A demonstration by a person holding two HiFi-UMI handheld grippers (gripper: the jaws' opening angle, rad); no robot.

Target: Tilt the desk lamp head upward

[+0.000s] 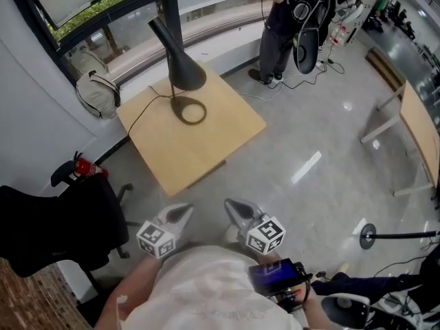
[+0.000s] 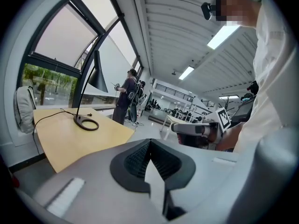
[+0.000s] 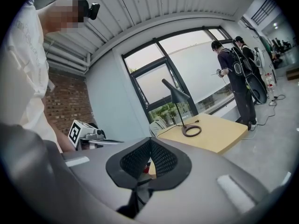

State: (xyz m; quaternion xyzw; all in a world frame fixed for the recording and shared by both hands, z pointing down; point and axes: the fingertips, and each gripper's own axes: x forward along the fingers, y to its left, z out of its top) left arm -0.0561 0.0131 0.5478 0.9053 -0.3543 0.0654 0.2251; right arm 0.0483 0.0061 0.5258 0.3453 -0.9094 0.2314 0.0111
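A black desk lamp stands on the square wooden table (image 1: pixel 206 143). Its cone head (image 1: pixel 177 67) points down over its ring base (image 1: pixel 191 111), and a black cord runs off to the left. Both grippers are held close to my body, short of the table's near corner and apart from the lamp. The left gripper (image 1: pixel 184 210) and the right gripper (image 1: pixel 232 205) are shut with nothing in them. In the left gripper view the jaw tips (image 2: pixel 149 143) meet, with the lamp (image 2: pixel 96 76) far ahead to the left. The right gripper view shows closed jaws (image 3: pixel 150 143) and the lamp (image 3: pixel 180 96) beyond.
A black office chair (image 1: pixel 55 225) and a red extinguisher (image 1: pixel 86 167) are to the left. A backpack (image 1: pixel 96 91) leans by the window. A person (image 1: pixel 282 19) stands beyond the table. Another table (image 1: pixel 419 126) is at the right, and a round stand base (image 1: pixel 368 236) lies on the floor.
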